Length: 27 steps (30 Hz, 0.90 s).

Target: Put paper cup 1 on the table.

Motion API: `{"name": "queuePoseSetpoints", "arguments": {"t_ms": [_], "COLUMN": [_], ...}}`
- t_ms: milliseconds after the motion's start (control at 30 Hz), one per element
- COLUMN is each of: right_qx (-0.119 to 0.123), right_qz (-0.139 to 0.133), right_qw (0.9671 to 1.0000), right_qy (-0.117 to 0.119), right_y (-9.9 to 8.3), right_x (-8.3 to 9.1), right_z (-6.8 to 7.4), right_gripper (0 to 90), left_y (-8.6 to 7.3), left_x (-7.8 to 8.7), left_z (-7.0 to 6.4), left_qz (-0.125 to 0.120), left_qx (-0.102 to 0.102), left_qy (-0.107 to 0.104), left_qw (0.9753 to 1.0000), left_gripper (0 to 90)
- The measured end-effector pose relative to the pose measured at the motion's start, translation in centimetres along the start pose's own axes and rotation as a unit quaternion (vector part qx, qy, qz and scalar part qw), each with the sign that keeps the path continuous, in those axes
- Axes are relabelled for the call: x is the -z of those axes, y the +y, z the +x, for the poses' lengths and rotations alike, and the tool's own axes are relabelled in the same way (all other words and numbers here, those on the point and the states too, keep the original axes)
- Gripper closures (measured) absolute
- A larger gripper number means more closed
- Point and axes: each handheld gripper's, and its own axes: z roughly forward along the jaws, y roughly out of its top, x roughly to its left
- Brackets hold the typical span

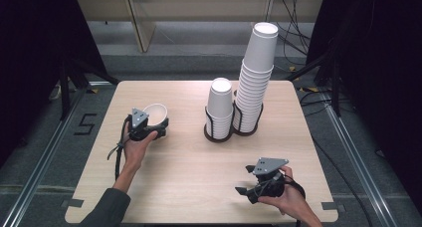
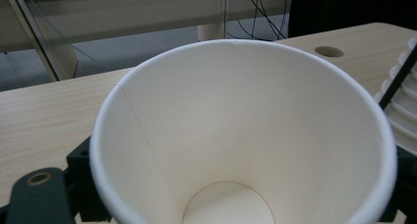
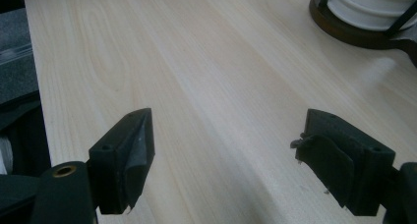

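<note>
My left gripper (image 1: 158, 129) is shut on a single white paper cup (image 1: 156, 114), tilted so its open mouth faces up and toward the camera, at the table's left. In the left gripper view the paper cup (image 2: 246, 135) sits between the jaws, its empty inside and round bottom showing. My right gripper (image 1: 245, 186) stands open over the table's front right with nothing between its fingers (image 3: 130, 155). Two stacks of white cups stand in a dark wire holder (image 1: 219, 132): a short stack (image 1: 220, 105) and a tall stack (image 1: 255, 82).
The light wooden table (image 1: 189, 167) has bare surface between both hands and in front of the holder. The dark holder base (image 3: 354, 32) lies ahead and right of the right gripper. Black curtains flank the table; cables lie on the floor behind.
</note>
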Motion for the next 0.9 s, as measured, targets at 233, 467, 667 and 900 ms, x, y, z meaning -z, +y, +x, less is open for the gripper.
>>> {"name": "queuePoseSetpoints", "arguments": {"t_ms": [233, 467, 667, 900], "right_qx": [0.001, -0.008, 0.010, 0.004], "right_qz": [0.002, 0.004, -0.001, 0.001], "right_qw": [1.0000, 1.0000, 0.9999, 1.0000], "right_qy": [0.001, 0.001, -0.001, -0.003], "right_y": [-0.1, -0.2, -0.1, -0.2], "right_x": [-0.2, -0.2, -0.1, -0.1], "right_z": [0.0, 0.2, -0.1, -0.1], "right_gripper": [21.5, 21.2, 21.0, 20.7], "left_y": [0.3, 0.3, -0.1, -0.4], "left_x": [-1.7, -2.6, -3.1, -3.2], "left_z": [0.4, 0.4, 0.1, 0.0], "left_qz": [0.007, 0.008, 0.014, 0.033], "left_qx": [0.006, 0.000, -0.014, -0.029], "left_qy": [0.007, 0.008, 0.015, 0.017], "left_qw": [0.9999, 0.9999, 0.9997, 0.9989], "left_gripper": [12.5, 12.1, 10.7, 10.2]}}
